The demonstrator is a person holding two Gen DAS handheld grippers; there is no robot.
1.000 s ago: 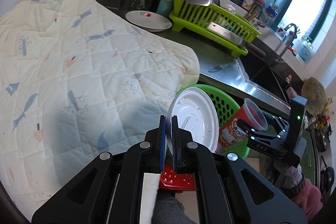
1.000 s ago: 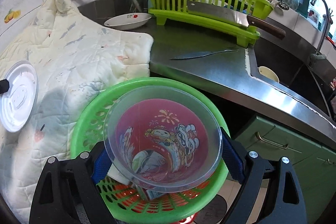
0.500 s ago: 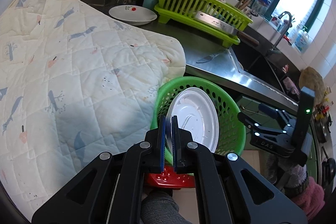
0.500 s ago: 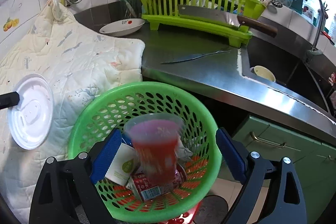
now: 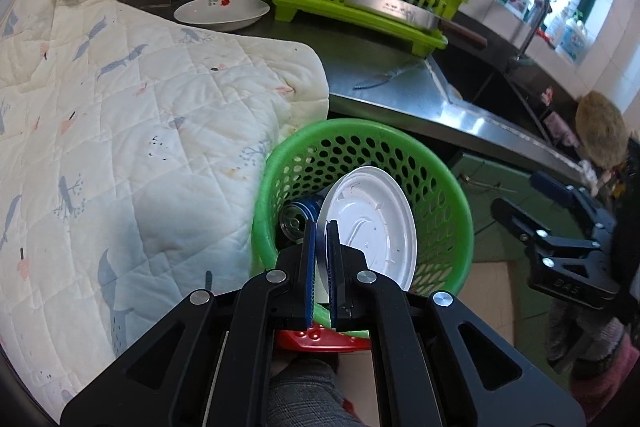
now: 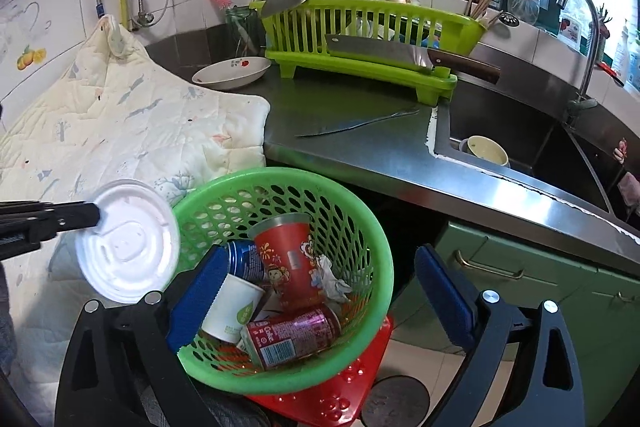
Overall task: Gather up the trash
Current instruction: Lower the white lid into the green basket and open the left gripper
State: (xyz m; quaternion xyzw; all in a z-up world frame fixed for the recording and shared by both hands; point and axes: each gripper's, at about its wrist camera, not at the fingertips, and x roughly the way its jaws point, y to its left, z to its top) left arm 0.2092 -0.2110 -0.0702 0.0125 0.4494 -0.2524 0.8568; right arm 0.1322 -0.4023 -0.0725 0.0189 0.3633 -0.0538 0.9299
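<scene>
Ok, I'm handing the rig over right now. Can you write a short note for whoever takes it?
Left gripper: shut on the white lid, held by its rim over the near-left edge of the green basket.
Right gripper: open, holding nothing, just above the basket.
Done: red cup, blue can, paper cup and Coke can are in the basket.
Left: move the lid a little further over the basket and release it. No other loose trash shows on the quilt or counter.
</scene>
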